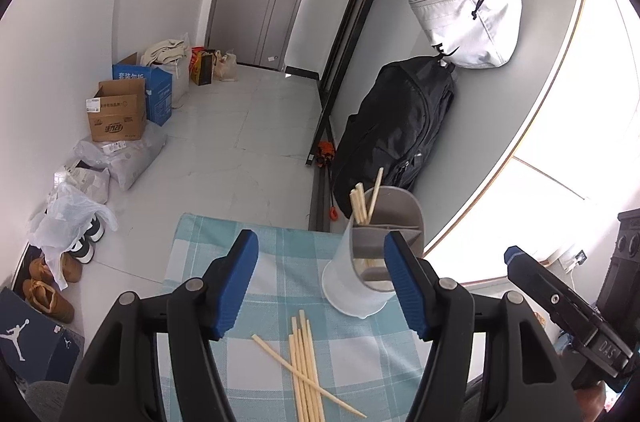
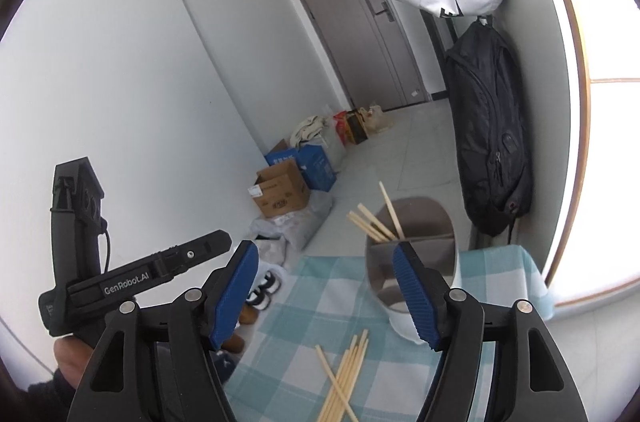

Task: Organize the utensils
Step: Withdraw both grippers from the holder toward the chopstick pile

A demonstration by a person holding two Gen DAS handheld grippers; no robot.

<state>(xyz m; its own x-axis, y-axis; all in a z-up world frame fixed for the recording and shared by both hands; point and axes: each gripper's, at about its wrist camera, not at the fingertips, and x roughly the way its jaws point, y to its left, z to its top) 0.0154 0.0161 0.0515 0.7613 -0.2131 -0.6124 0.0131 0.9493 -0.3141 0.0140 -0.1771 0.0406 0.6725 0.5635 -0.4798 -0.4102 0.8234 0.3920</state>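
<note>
Our left gripper (image 1: 322, 284) and right gripper (image 2: 326, 292) share black angular arms, silver pivot screws and ribbed blue pads (image 1: 236, 282); the left one's side reads "GenRobot.AI", with a thin black cable; a dark sleeve (image 2: 48, 390) covers our wrist.

Daylight, bright. Source: window (image 1: 560, 126) at right, blown out to white in both views. Walls evenly lit; shadows soft and faint. Strong fisheye bending toward the rims, black vignette corners. Focus sharp, no motion blur.
</note>
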